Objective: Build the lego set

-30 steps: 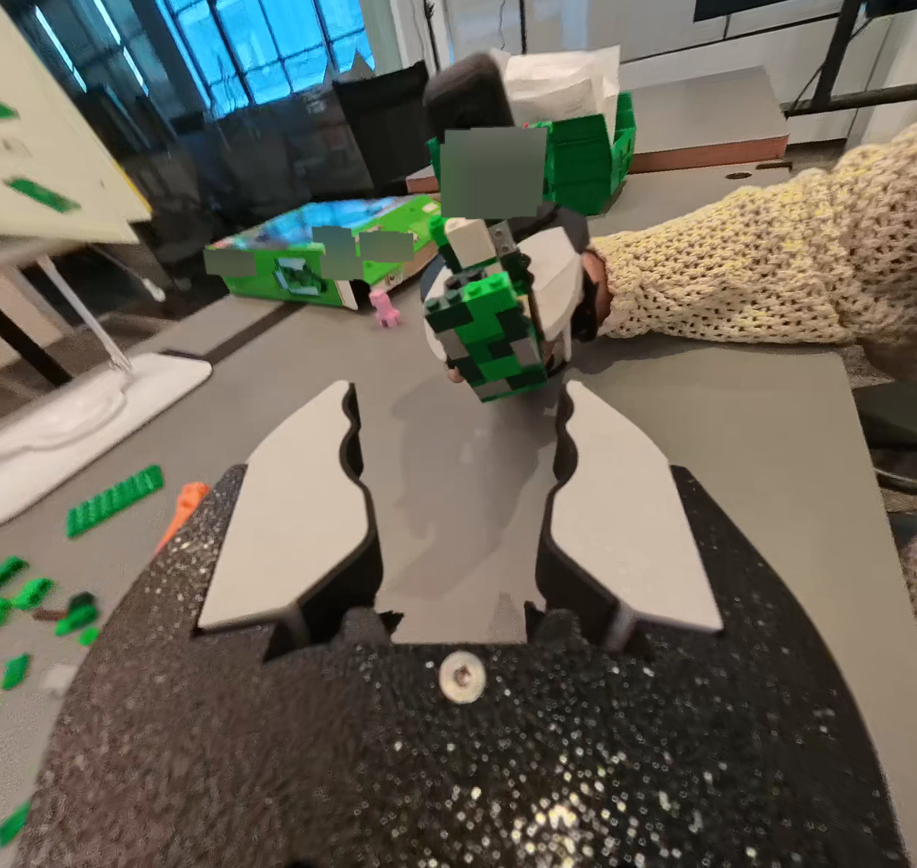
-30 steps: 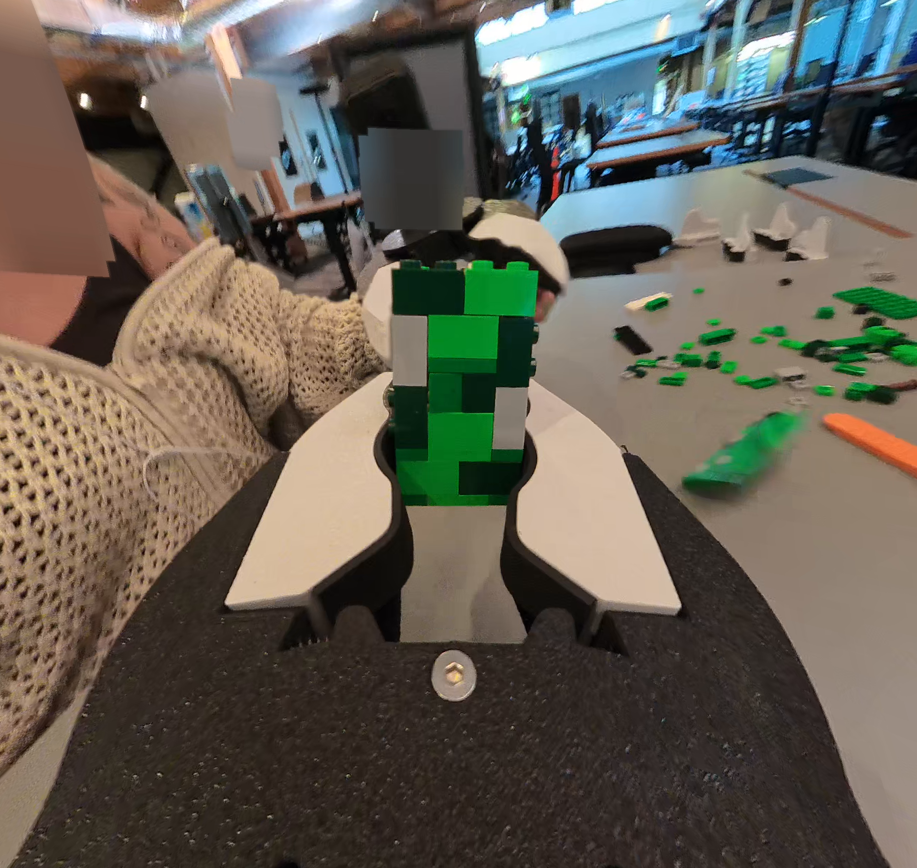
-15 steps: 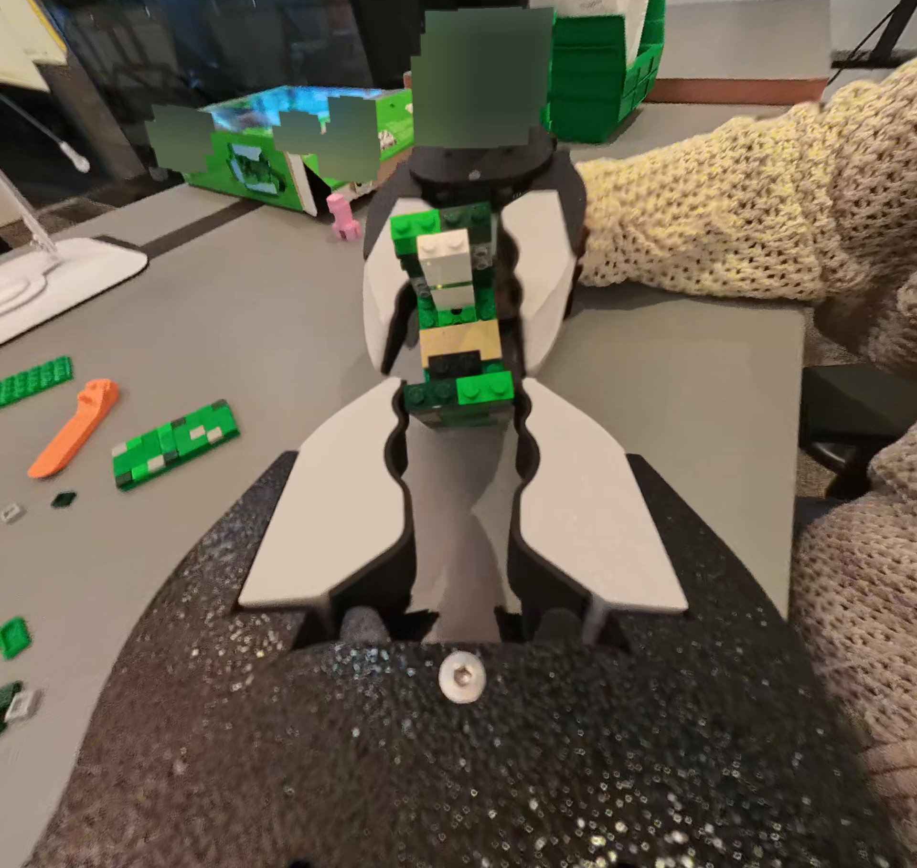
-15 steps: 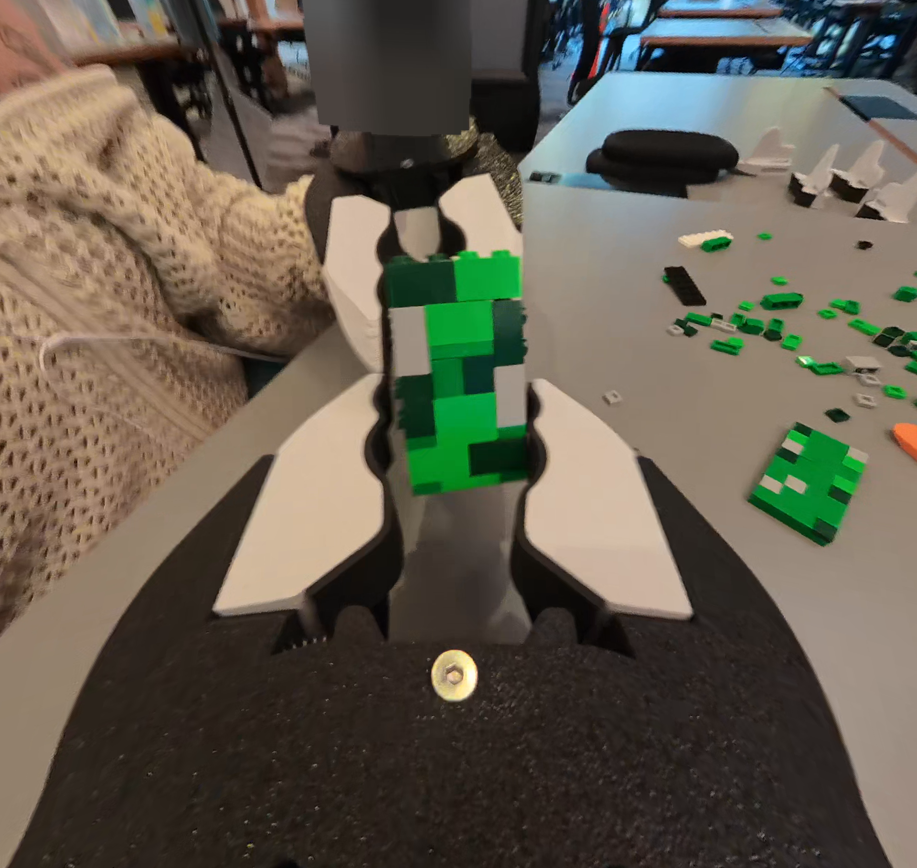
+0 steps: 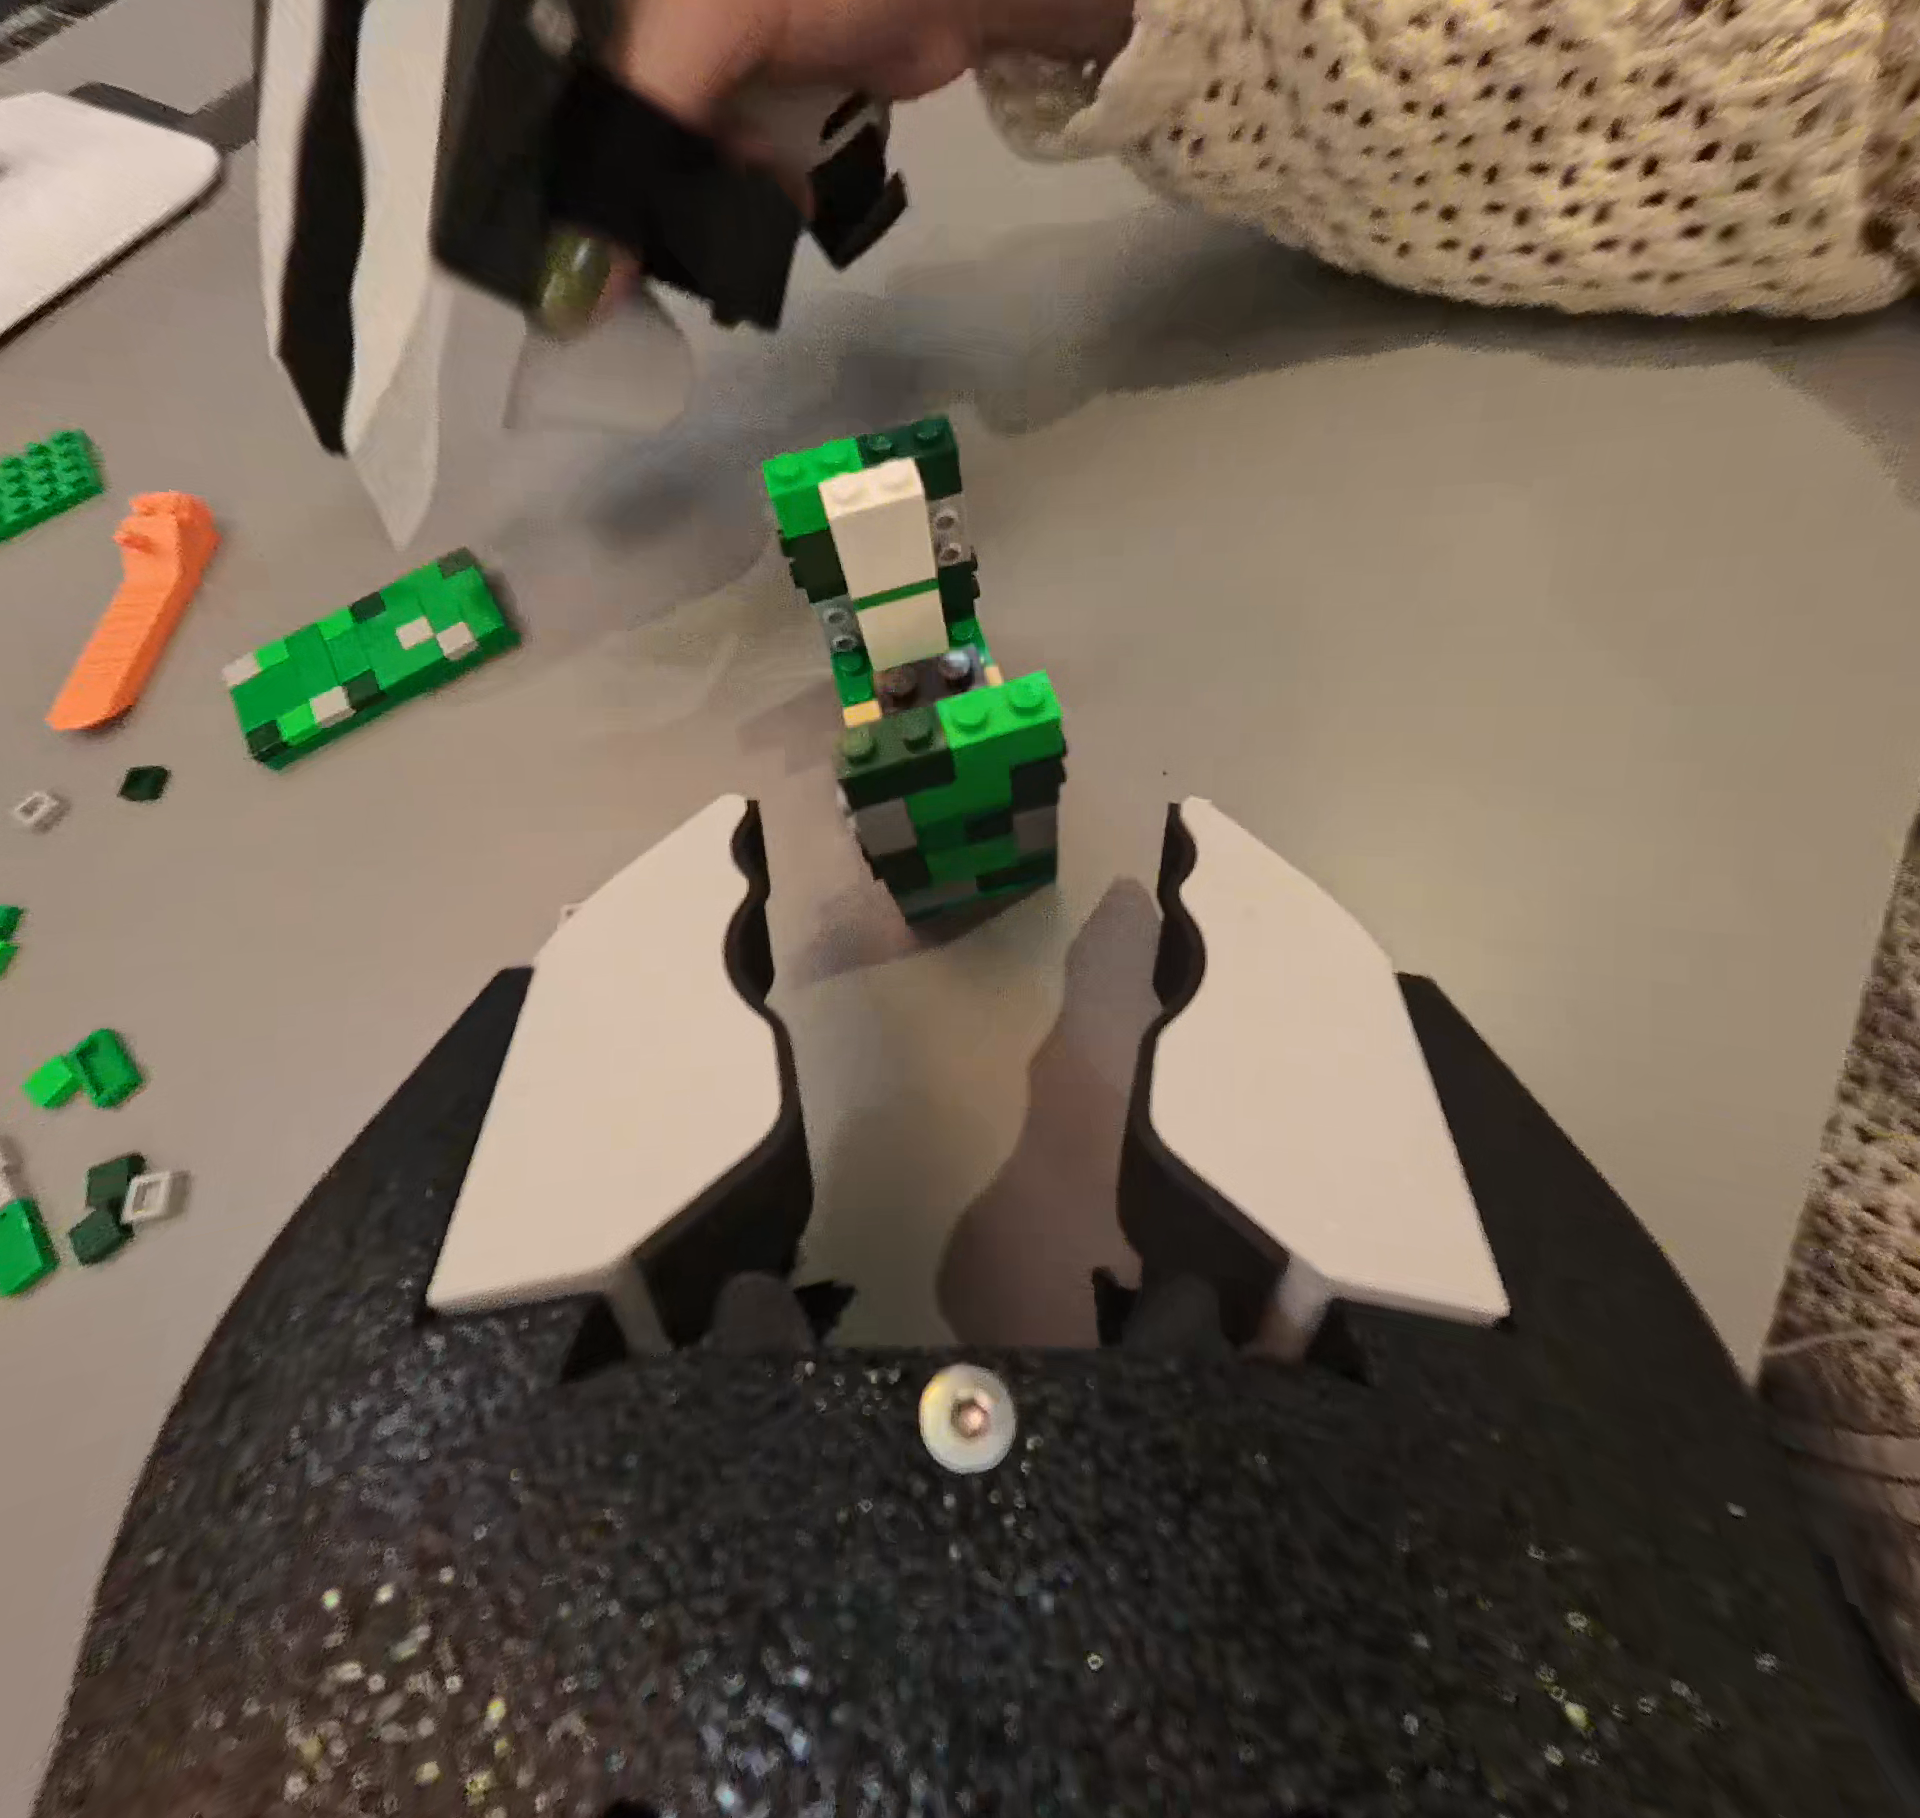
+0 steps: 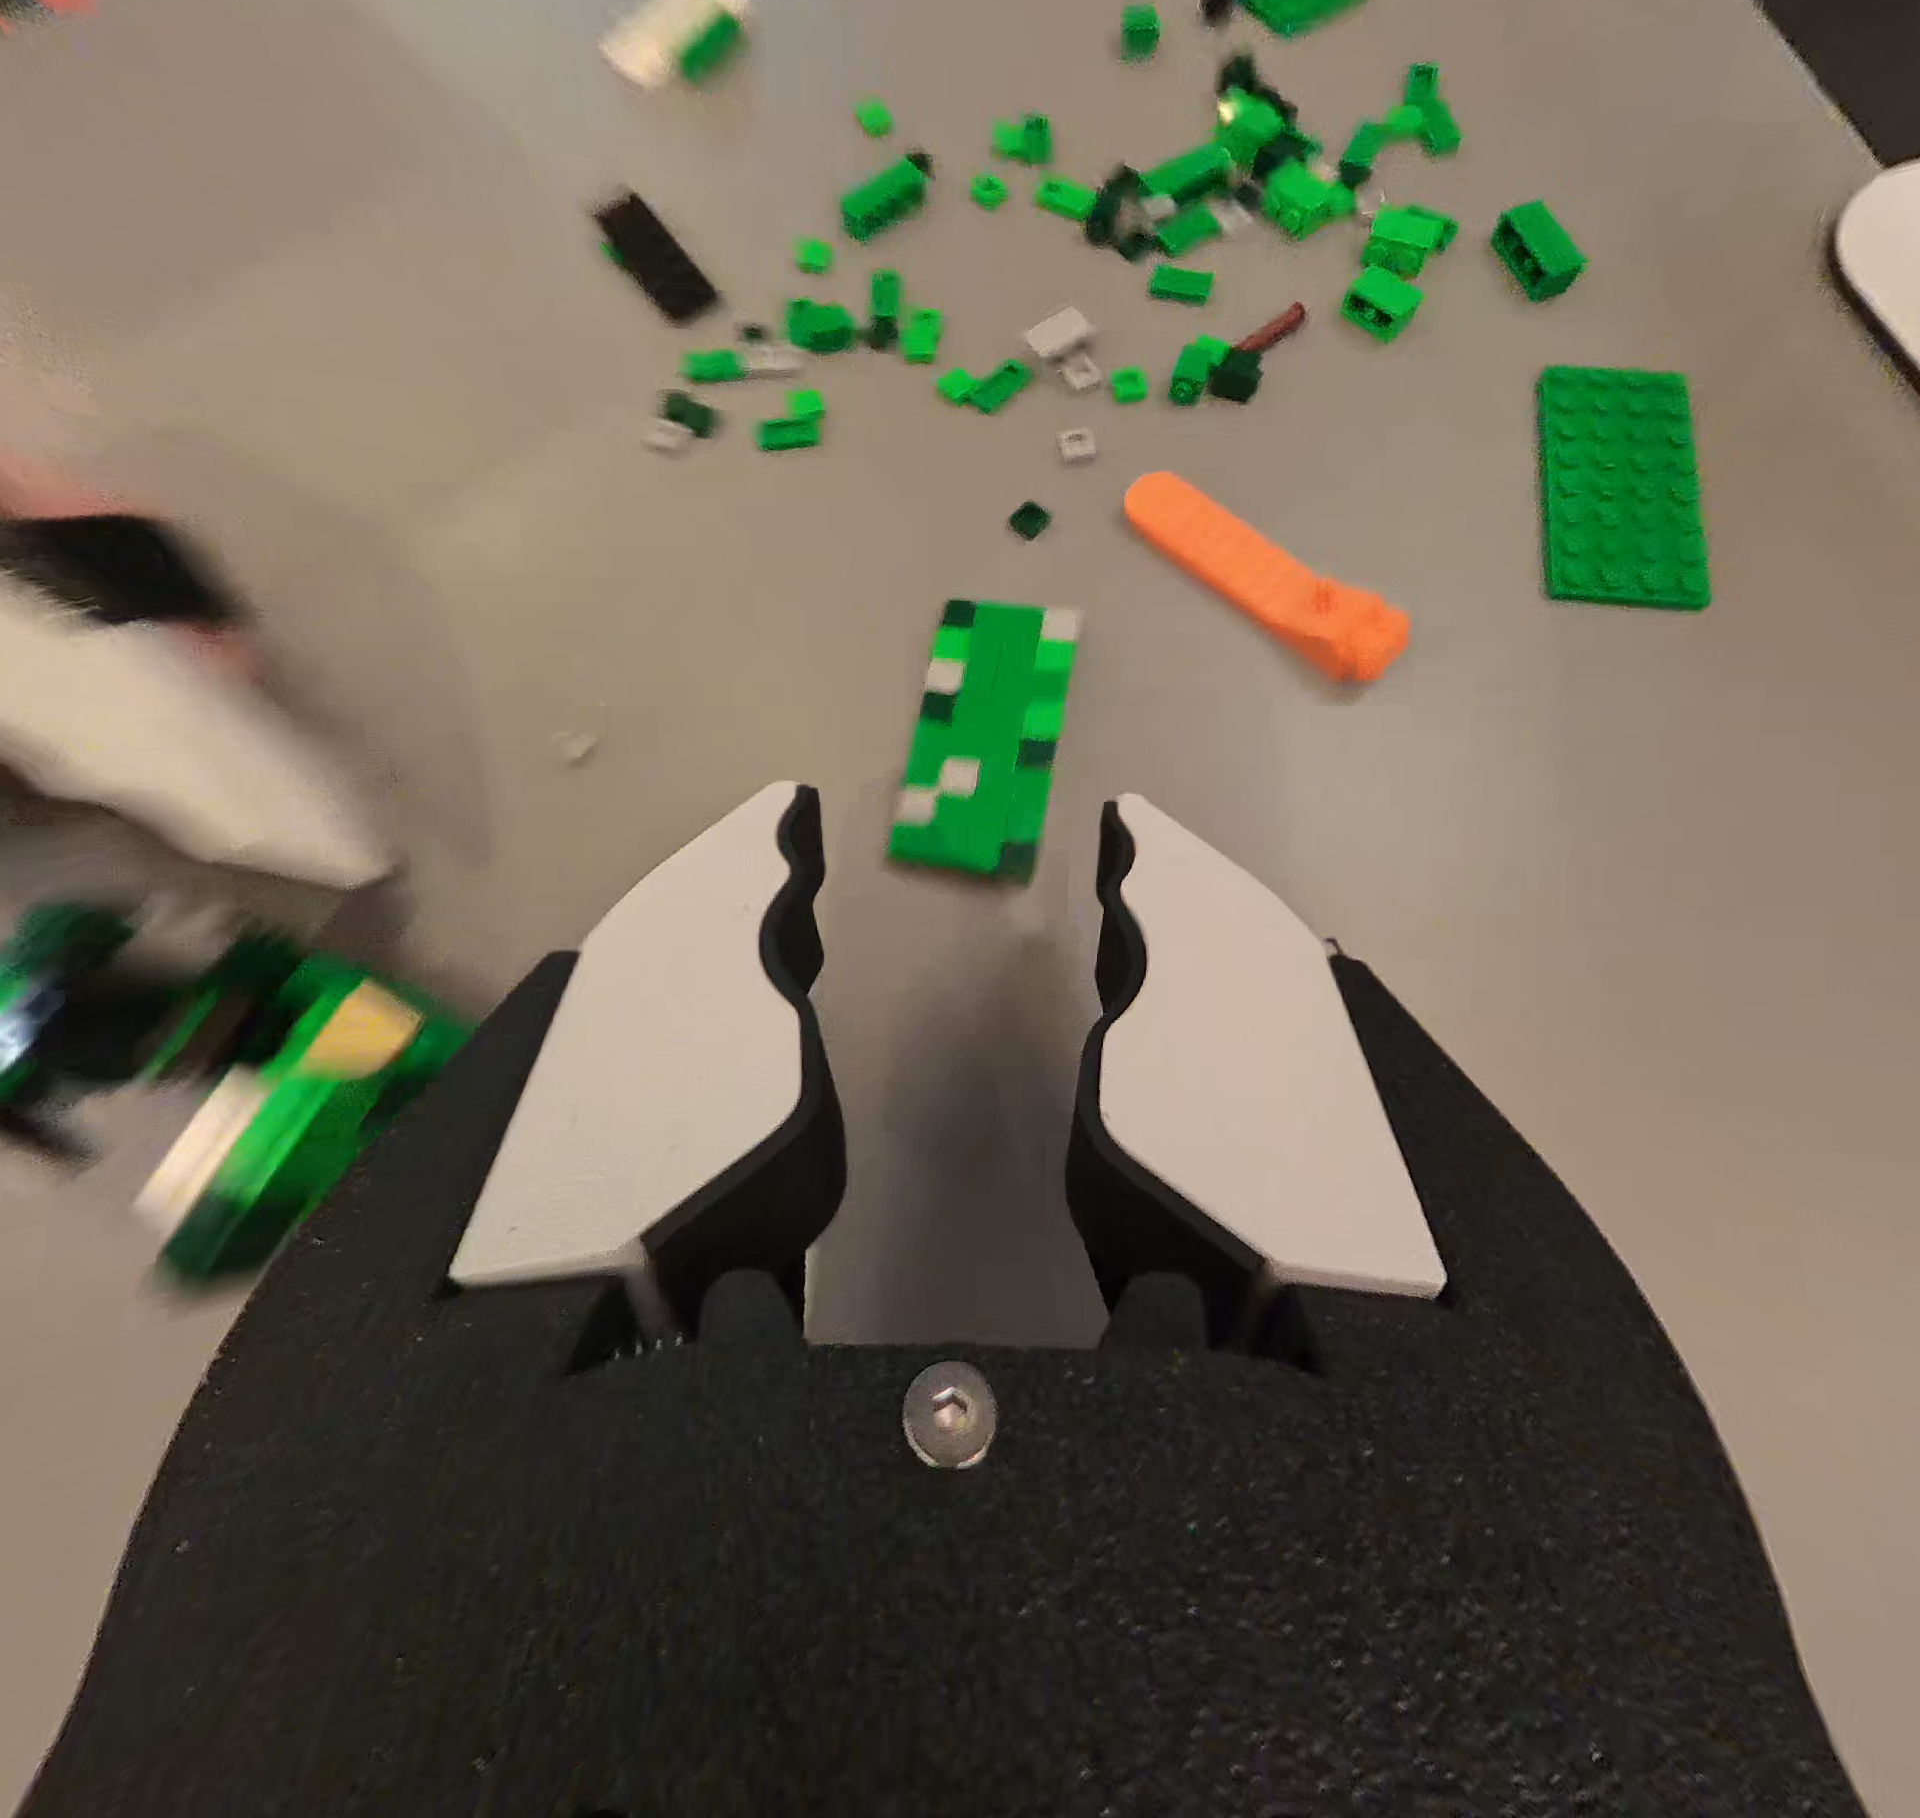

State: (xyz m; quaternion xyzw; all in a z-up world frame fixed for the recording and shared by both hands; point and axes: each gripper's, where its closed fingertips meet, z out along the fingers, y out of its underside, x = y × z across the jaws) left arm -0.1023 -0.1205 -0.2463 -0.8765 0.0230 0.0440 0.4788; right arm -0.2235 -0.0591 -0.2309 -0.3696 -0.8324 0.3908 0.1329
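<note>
The green, dark green and white lego build (image 5: 940, 729) stands on the grey table (image 5: 1455, 729), just ahead of my left gripper (image 5: 961, 812). The left gripper is open and its pads are clear of the build on both sides. My right gripper (image 6: 956, 807) is open and empty, right in front of a flat green tiled panel (image 6: 987, 740) lying on the table. The right gripper also shows in the left wrist view (image 5: 353, 210), raised at the upper left in a hand. The build shows blurred in the right wrist view (image 6: 260, 1072) at the lower left.
An orange brick separator (image 6: 1268, 573) and a large green plate (image 6: 1621, 490) lie right of the panel. Several loose green pieces (image 6: 1039, 262) are scattered farther off. A knit sleeve (image 5: 1507, 85) reaches over the table's far right. Measured from the fingertips, the orange brick separator (image 6: 1268, 573) is 8 cm or so from the right gripper and 20 cm from the left. Look for it in the left wrist view (image 5: 140, 610) too.
Both grippers had the build between their fingers in the air; now it stands free on the table. The left jaws have opened wide. The right gripper has swung away toward the flat panel.
</note>
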